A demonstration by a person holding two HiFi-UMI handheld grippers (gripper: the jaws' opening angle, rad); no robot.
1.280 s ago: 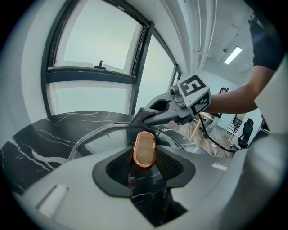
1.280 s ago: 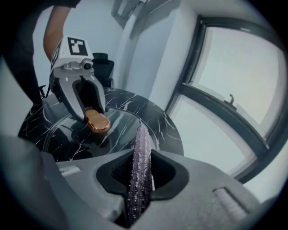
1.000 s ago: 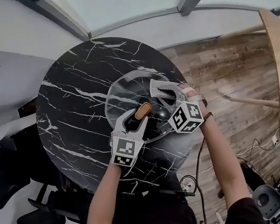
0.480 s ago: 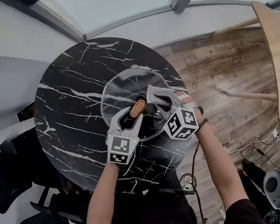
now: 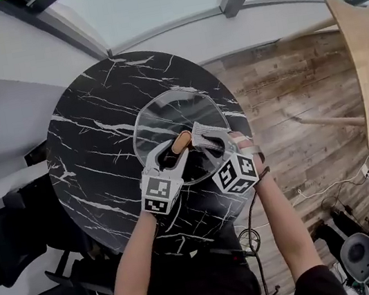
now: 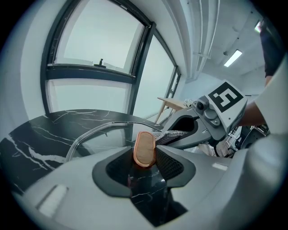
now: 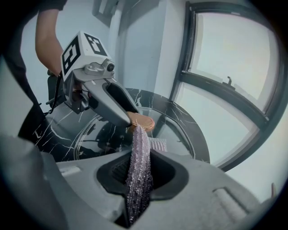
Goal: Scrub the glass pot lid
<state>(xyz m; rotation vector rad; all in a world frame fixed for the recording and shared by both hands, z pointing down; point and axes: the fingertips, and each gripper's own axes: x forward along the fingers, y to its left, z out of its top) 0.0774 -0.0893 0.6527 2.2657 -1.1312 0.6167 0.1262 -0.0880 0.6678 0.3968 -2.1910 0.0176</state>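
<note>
Black marble with white veins makes up the round tabletop (image 5: 93,144); the glass pot lid (image 5: 166,122) rests on it toward the 3 o'clock side, well inside the edge, its clear dome showing the veining beneath; whether it lies flat or is tipped cannot be told. Its copper-brown knob (image 5: 181,141) stands at the lid's middle.

From 7 o'clock the left hand-held gripper (image 5: 173,151) reaches in over the lid's near rim; in the left gripper view its jaws are clamped on the knob (image 6: 144,148), one pad on each side, the knob's oval top facing the camera.

At 3 o'clock of the knob the right hand-held gripper (image 5: 201,133) comes in from 5 o'clock; the right gripper view shows its jaws pinched on a grey, glittery scouring cloth (image 7: 138,170), which stands up in a folded strip between the pads; the strip's far end meets the glass just beside the knob (image 7: 143,122), close to the left gripper's tip.

Bare forearms lead back from both grippers toward 6 o'clock; wooden flooring (image 5: 286,84) lies at 3 o'clock of the tabletop, black chairs (image 5: 18,241) at 8 o'clock.
</note>
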